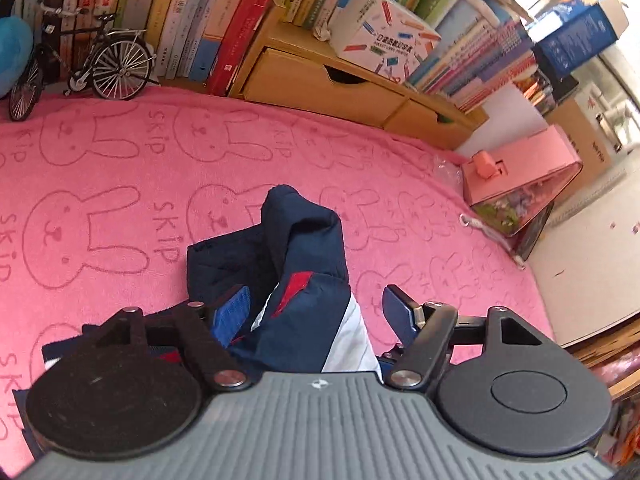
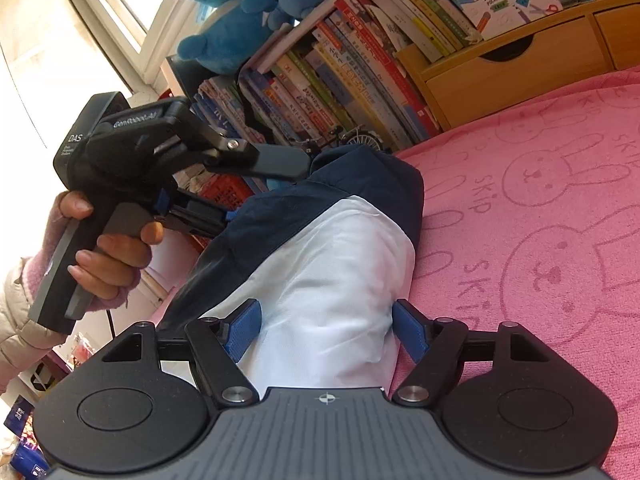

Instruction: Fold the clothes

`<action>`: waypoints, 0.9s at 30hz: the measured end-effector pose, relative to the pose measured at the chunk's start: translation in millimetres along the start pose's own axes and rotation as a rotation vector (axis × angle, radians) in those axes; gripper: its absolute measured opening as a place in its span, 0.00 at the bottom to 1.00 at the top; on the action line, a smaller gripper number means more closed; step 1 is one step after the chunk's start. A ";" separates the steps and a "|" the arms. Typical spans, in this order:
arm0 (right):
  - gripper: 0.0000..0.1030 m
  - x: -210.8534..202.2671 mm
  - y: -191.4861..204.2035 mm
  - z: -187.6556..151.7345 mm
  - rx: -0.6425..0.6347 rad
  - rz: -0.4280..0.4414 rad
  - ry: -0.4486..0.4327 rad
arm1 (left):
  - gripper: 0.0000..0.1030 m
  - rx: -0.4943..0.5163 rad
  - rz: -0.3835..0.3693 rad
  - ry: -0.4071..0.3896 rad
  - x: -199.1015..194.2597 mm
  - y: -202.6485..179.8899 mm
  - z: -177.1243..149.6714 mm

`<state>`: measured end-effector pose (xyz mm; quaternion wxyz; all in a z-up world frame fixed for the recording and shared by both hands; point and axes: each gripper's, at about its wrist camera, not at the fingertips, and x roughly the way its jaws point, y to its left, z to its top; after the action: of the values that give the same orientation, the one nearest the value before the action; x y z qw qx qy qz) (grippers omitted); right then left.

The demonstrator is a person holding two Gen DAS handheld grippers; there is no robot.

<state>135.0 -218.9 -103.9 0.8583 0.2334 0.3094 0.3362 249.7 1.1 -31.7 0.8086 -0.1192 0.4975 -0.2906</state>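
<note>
Left wrist view: the left hand-held gripper (image 1: 316,312) stands released, its blue ribbed pads apart. The right pad (image 1: 400,312) is clear of the cloth; the left pad (image 1: 230,314) lies against or just beside it, and which cannot be told. Between them rises the jacket (image 1: 304,248), a crumpled mound of smooth navy fabric with a red patch and a white panel, its top folded into a soft peak. It lies on a pink towel (image 1: 120,168), fluffy in texture and printed with rabbit outlines and the word SKIP, which covers the bench. Behind stand a metal model bicycle (image 1: 84,68), a row of books (image 1: 208,12), a wooden drawer unit (image 1: 332,84) and a pink box (image 1: 520,168) with a clear lower part. The near end of the jacket is hidden under the gripper body.

Right wrist view: the right hand-held gripper (image 2: 326,330) has its blue pads on either side of the jacket's smooth white panel (image 2: 332,280); the left pad (image 2: 244,328) touches the cloth, but whether the pair pinch it cannot be told. Navy fabric (image 2: 372,176) drapes over the top. The left hand-held gripper (image 2: 280,178), matte black, reaches in from the left with its tips at the navy edge, held by a hand (image 2: 108,256) in a pink sleeve. Blue plush toys (image 2: 236,12) sit above the books, partly cut off.
</note>
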 end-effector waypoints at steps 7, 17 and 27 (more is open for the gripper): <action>0.72 -0.8 1.0 1.1 -0.003 0.009 0.008 | 0.19 -0.096 -0.044 -0.054 23.9 6.7 22.7; 0.74 -0.9 5.3 1.0 -0.022 0.014 0.024 | 0.42 -0.218 -0.090 -0.170 -0.1 21.9 44.5; 0.75 0.6 8.3 0.8 -0.039 0.013 0.031 | 0.10 -0.135 0.034 -0.094 14.2 10.9 24.6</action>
<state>132.3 -213.2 -98.6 0.8556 0.2135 0.3144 0.3514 279.9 -0.8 -35.7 0.8260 -0.1783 0.4795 -0.2368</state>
